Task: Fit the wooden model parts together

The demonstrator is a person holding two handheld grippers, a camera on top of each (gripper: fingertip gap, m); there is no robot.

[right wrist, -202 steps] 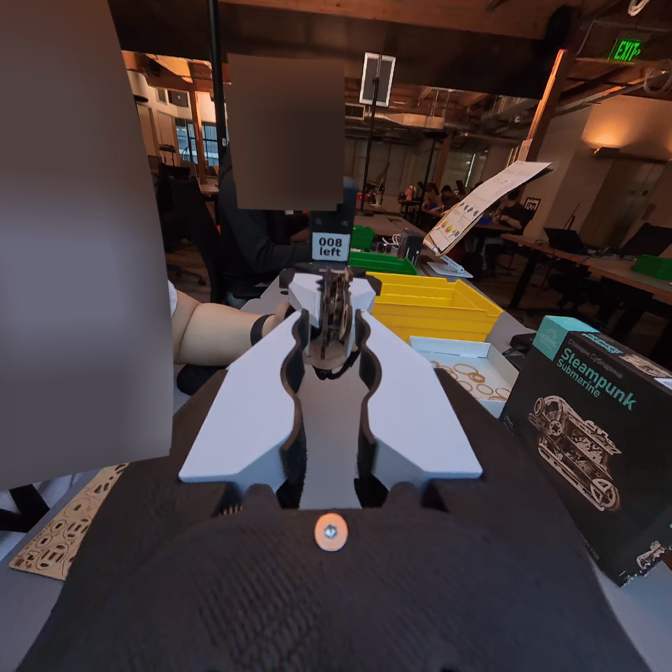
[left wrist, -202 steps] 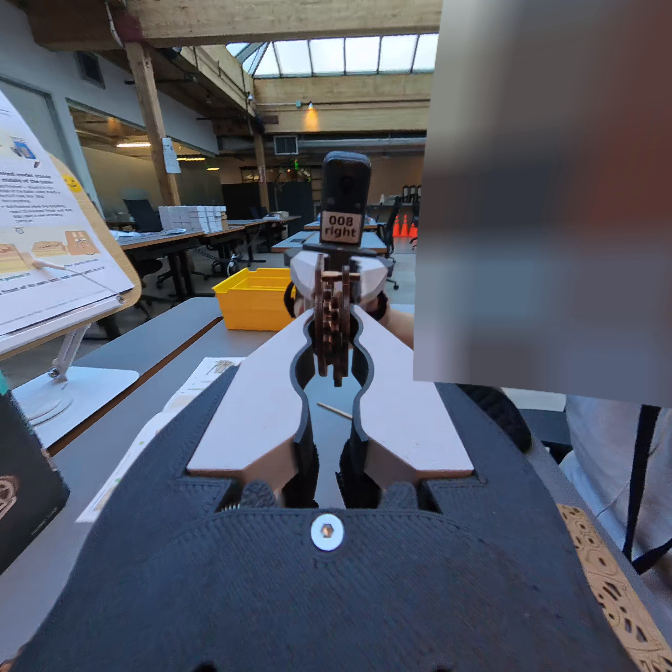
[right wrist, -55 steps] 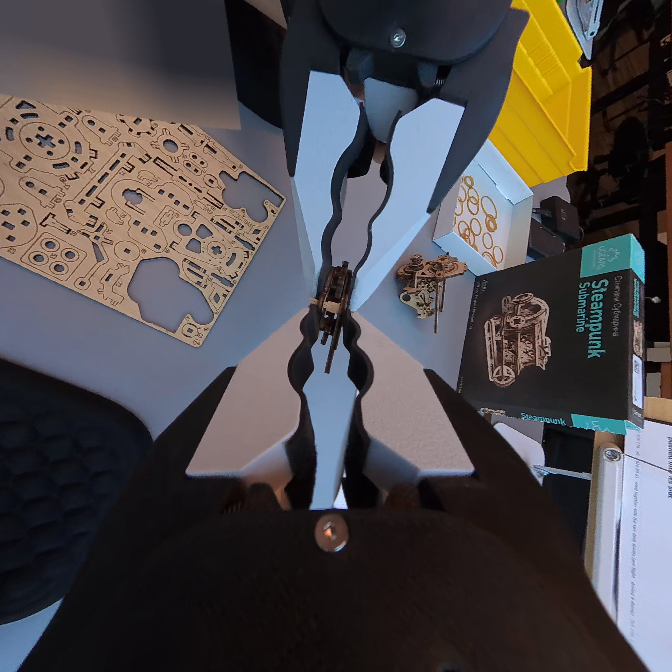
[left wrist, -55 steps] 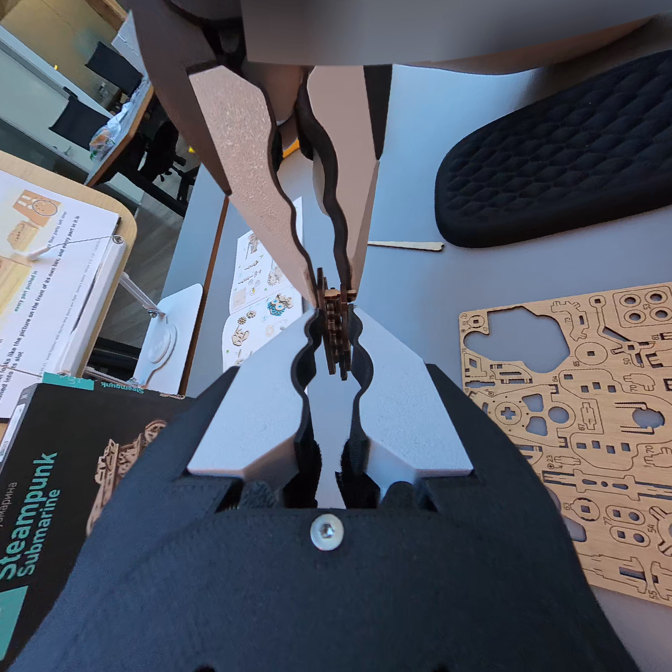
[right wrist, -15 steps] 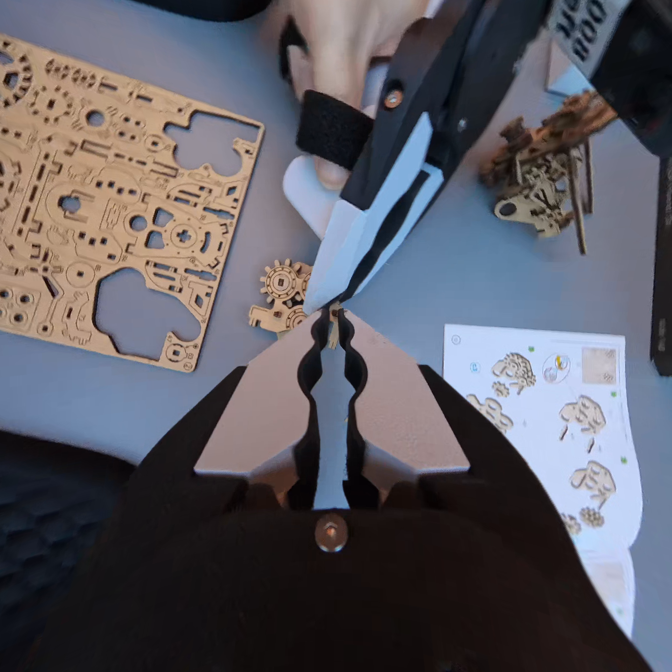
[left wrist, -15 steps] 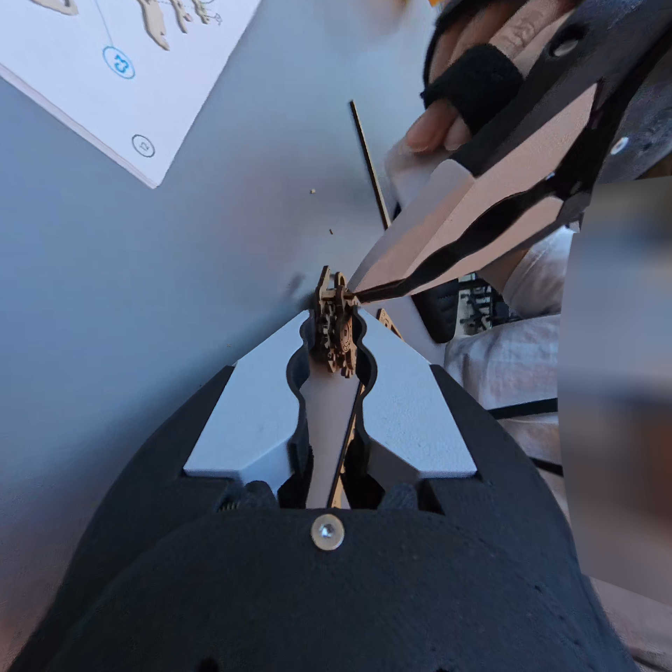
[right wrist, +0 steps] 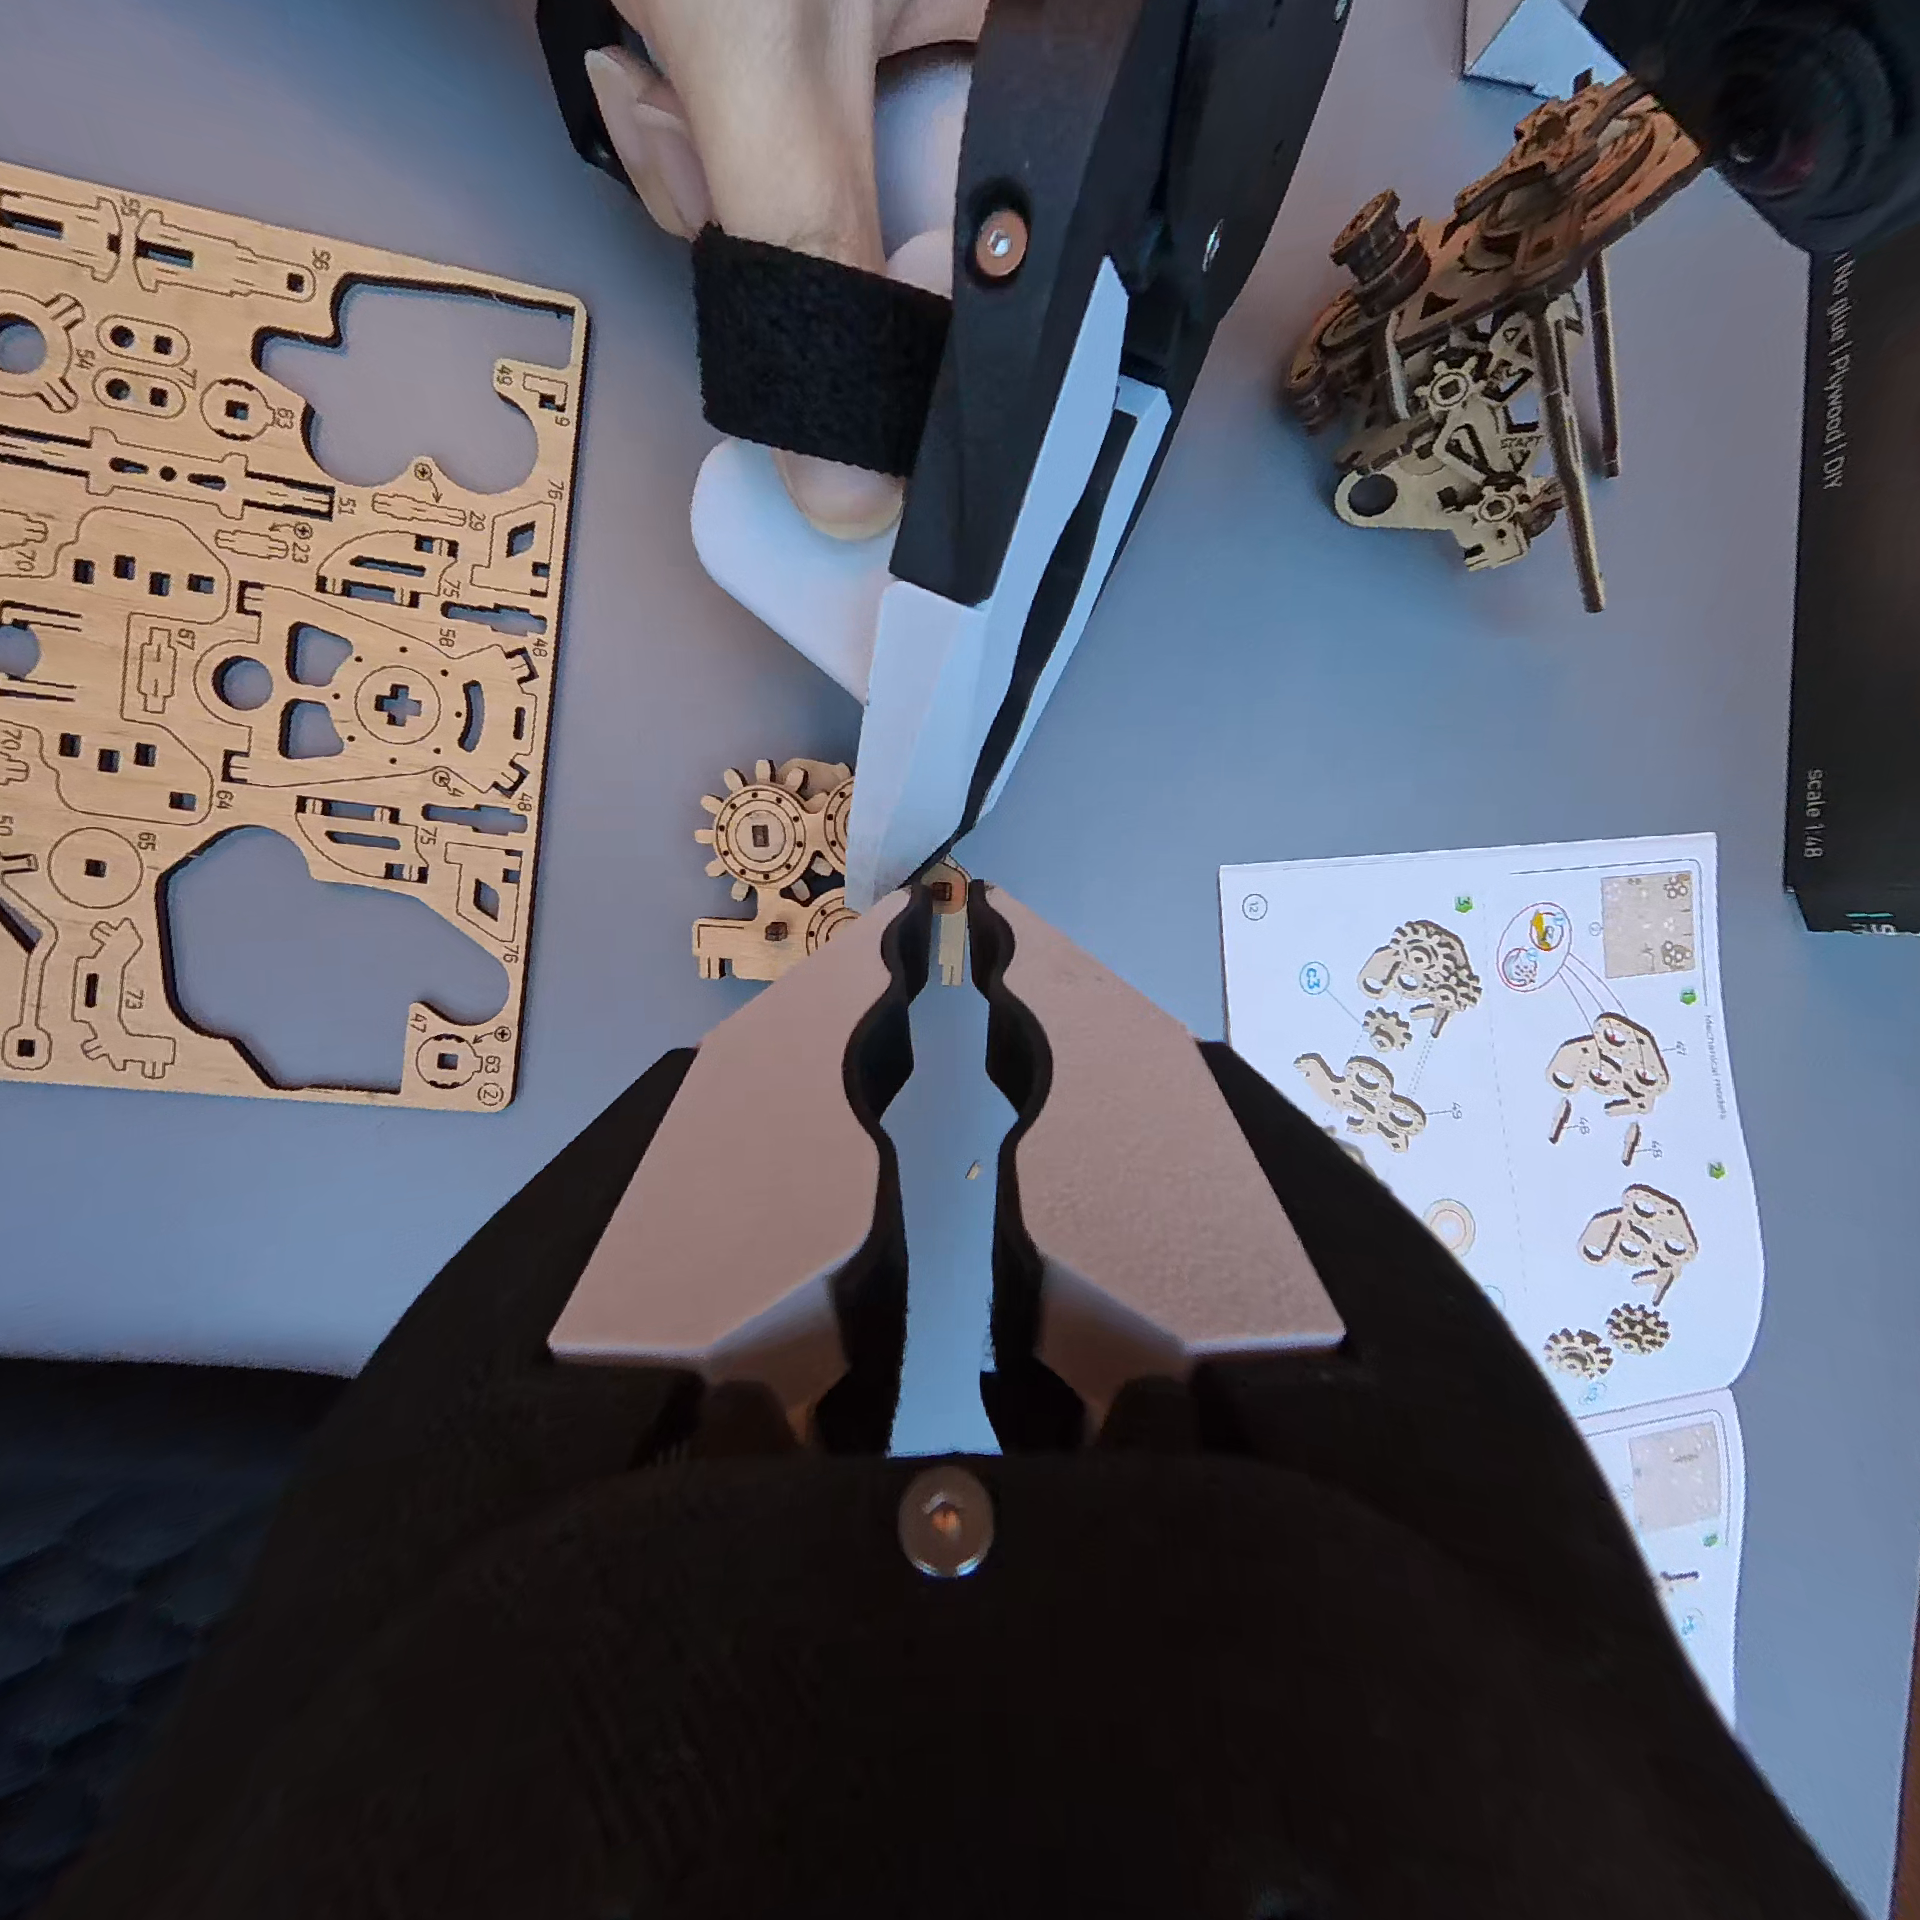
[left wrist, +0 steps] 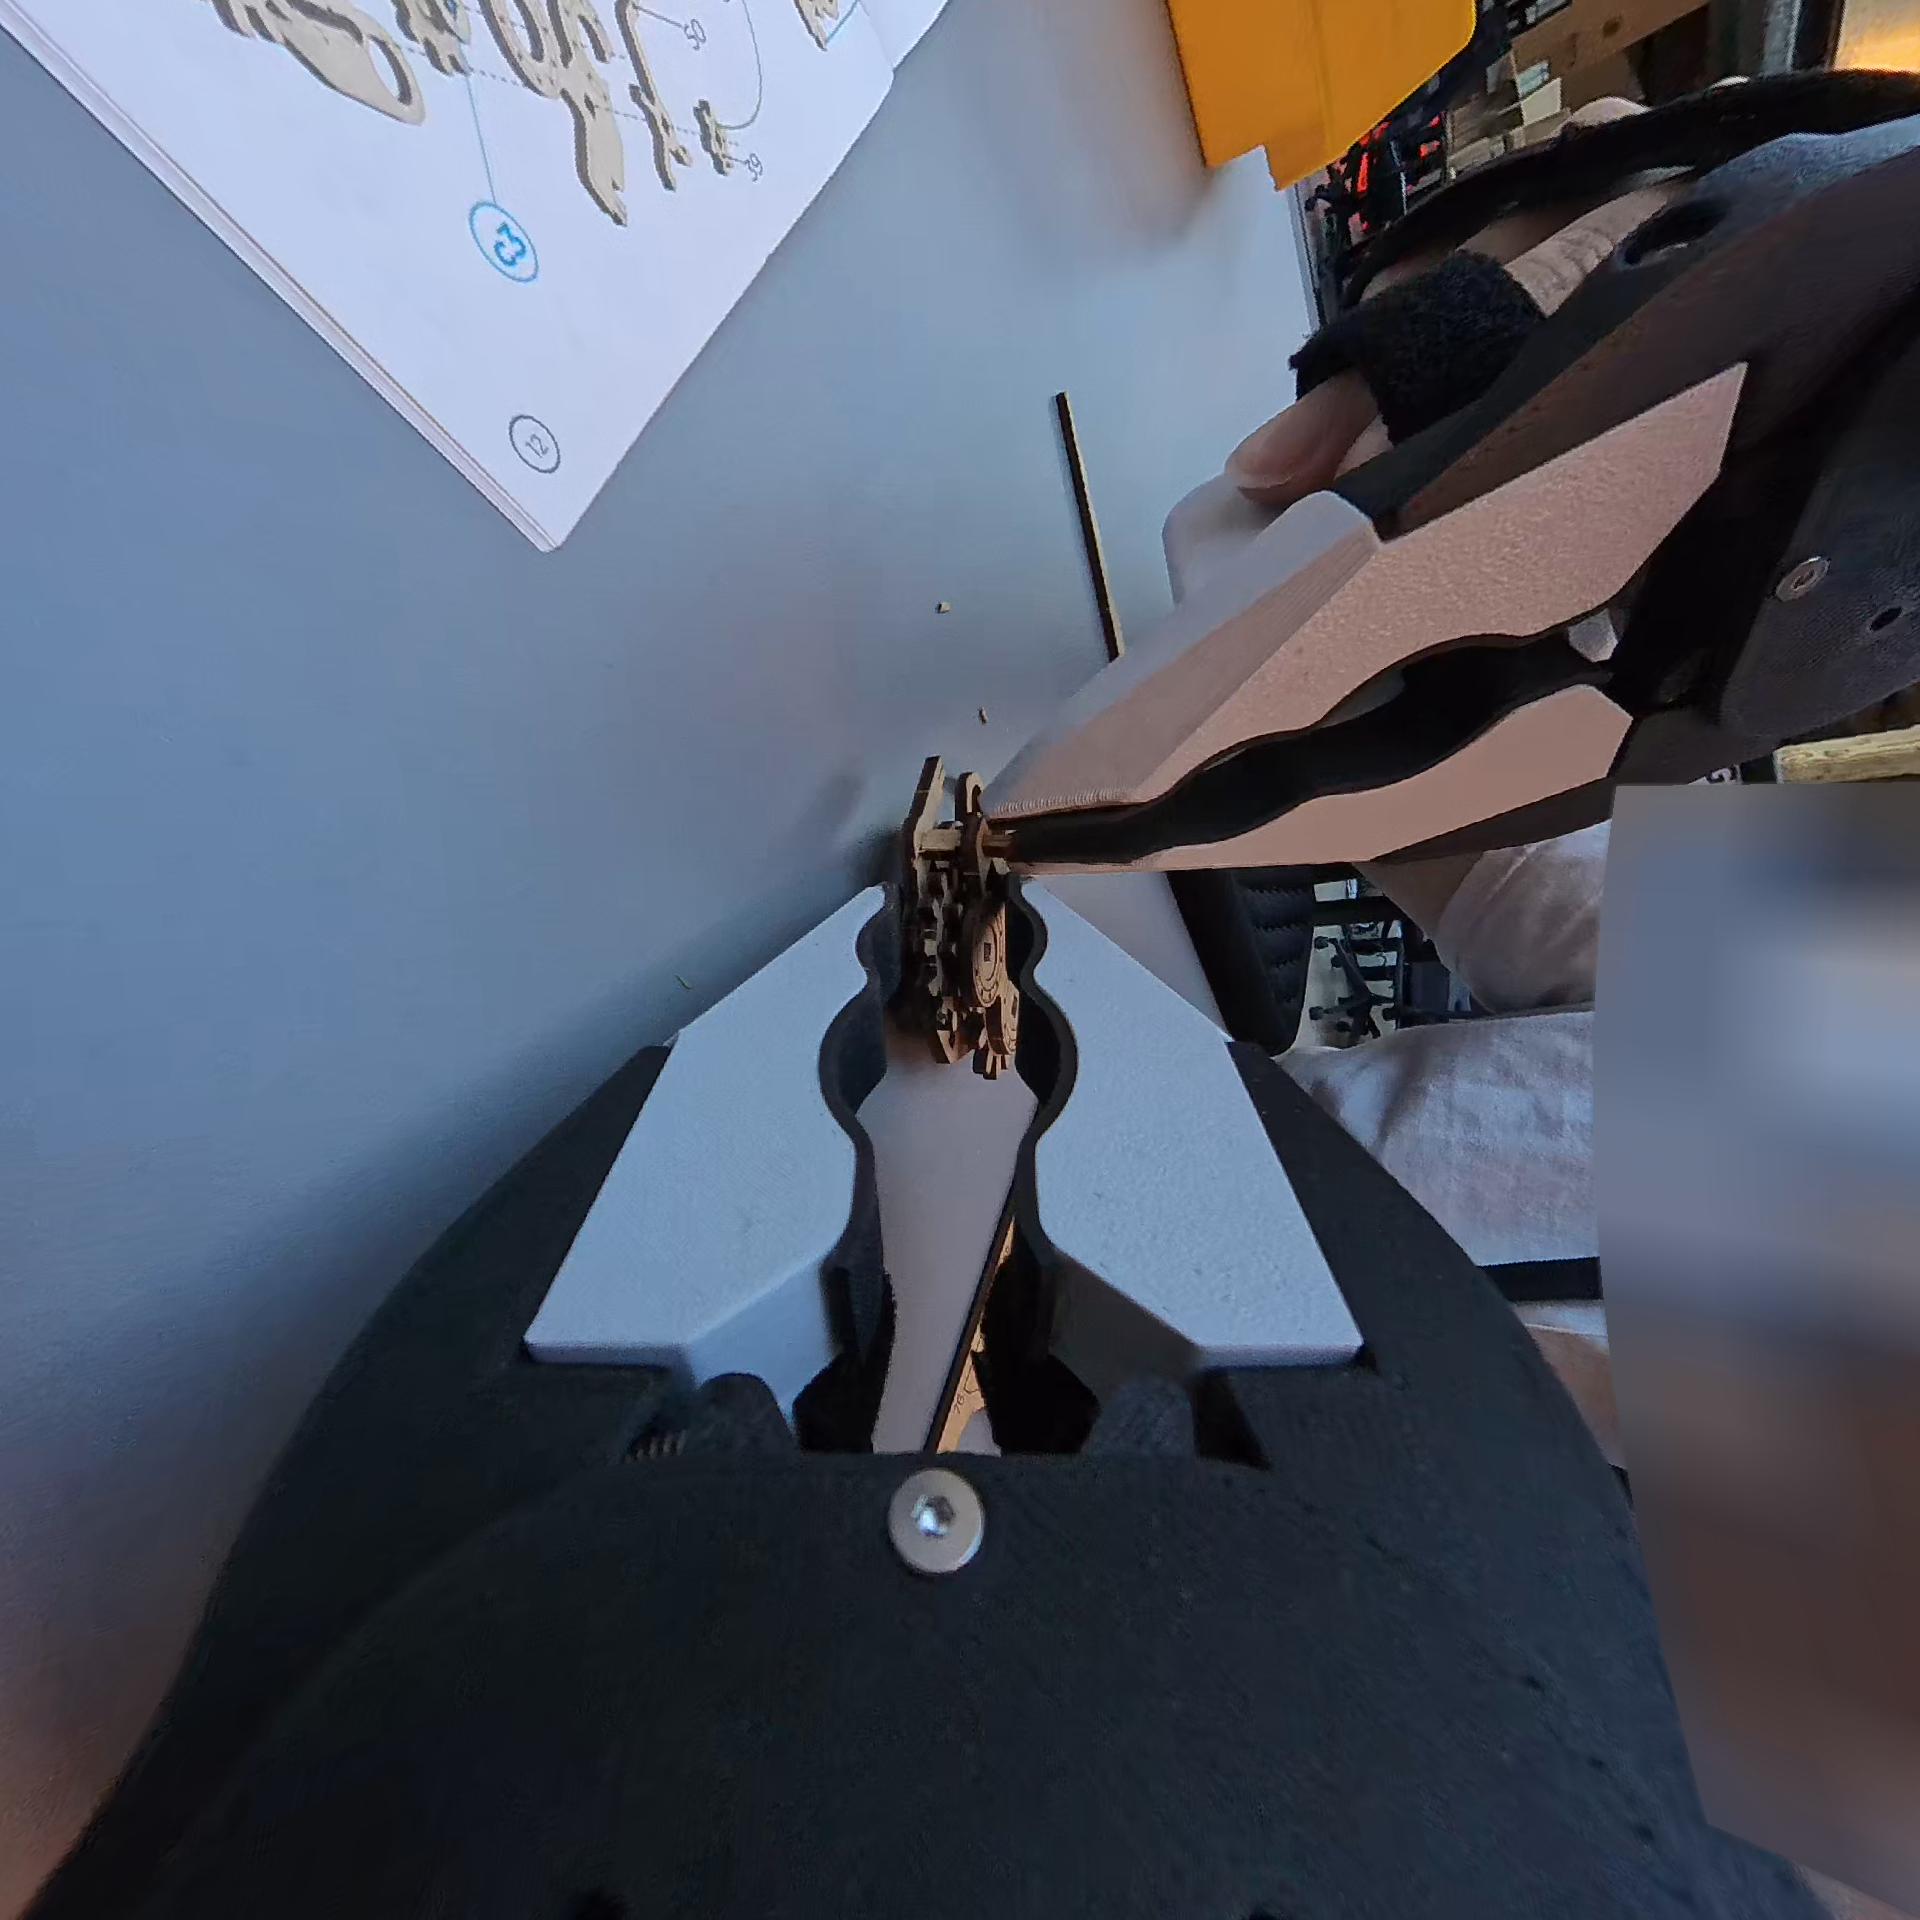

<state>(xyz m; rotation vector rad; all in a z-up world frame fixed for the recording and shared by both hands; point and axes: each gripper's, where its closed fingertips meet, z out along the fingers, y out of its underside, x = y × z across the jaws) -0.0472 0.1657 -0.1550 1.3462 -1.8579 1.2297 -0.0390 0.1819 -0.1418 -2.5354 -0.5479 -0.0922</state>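
The surface (right wrist: 1247,727) is a flat blue-grey top. Taking the right wrist view from the left: a laser-cut plywood sheet (right wrist: 260,644) lies flat at the far left, several shapes already punched out of it. Just right of that sheet sits a flat wooden piece with cog wheels (right wrist: 769,862), partly hidden under the left hand-held gripper (right wrist: 914,873), which comes down from above with a person's hand (right wrist: 790,208) strapped to it. Right of the sheet again, at the centre, the right hand-held gripper (right wrist: 945,914) is clenched on a small wooden peg (right wrist: 945,935), tip to tip with the other tool.

And over in the left wrist view, the left hand-held gripper (left wrist: 951,935) is clamped tight around the gear assembly (left wrist: 956,935), held edge-on above the surface, while the right hand-held gripper (left wrist: 1013,831) reaches in from the right and meets its top edge.

Farther right of the sheet, a half-built wooden model (right wrist: 1475,364) stands on the surface, an open instruction booklet (right wrist: 1507,1091) lies flat nearer the camera, and a dark box (right wrist: 1860,623) closes the right edge. Of the room, only a yellow bin (left wrist: 1320,73) beyond the surface's far edge shows, and blurred furniture behind it.
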